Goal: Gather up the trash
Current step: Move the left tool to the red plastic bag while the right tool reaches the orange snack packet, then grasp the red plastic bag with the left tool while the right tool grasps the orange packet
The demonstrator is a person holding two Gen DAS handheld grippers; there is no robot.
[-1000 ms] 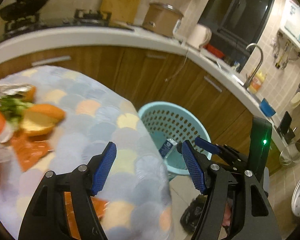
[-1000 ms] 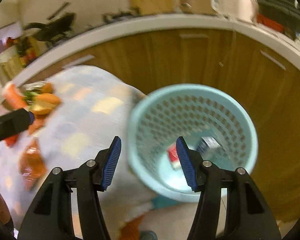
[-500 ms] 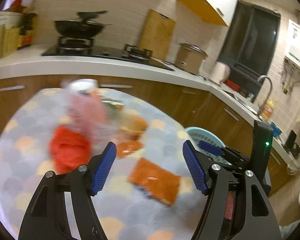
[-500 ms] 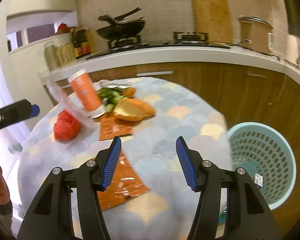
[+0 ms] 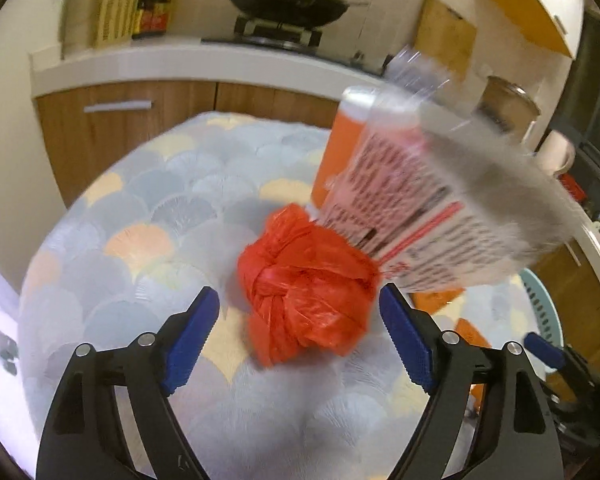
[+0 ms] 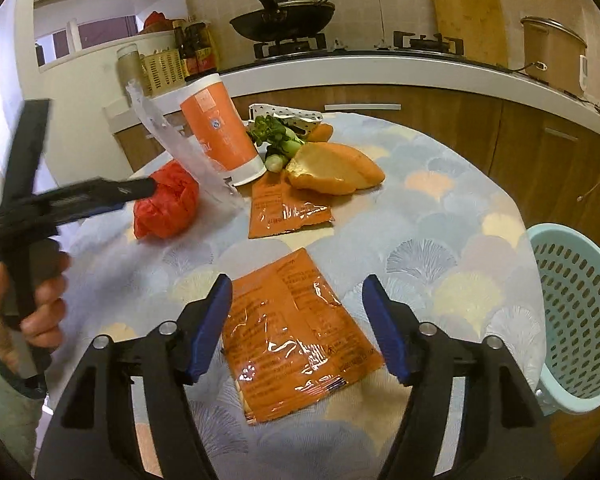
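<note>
Right wrist view shows us most of the trash uncollected — our right tool (image 6: 296, 312), jaws apart, hovers over an orange wrapper (image 6: 296, 336) on the surface (image 6: 440, 216), our left tool (image 5: 299, 334) gapes before the red bag (image 5: 306, 284), the basket (image 6: 580, 312) beside the surface.

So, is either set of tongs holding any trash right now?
No. Left tongs are open around the red plastic bag; right tongs are open over an orange wrapper.
</note>
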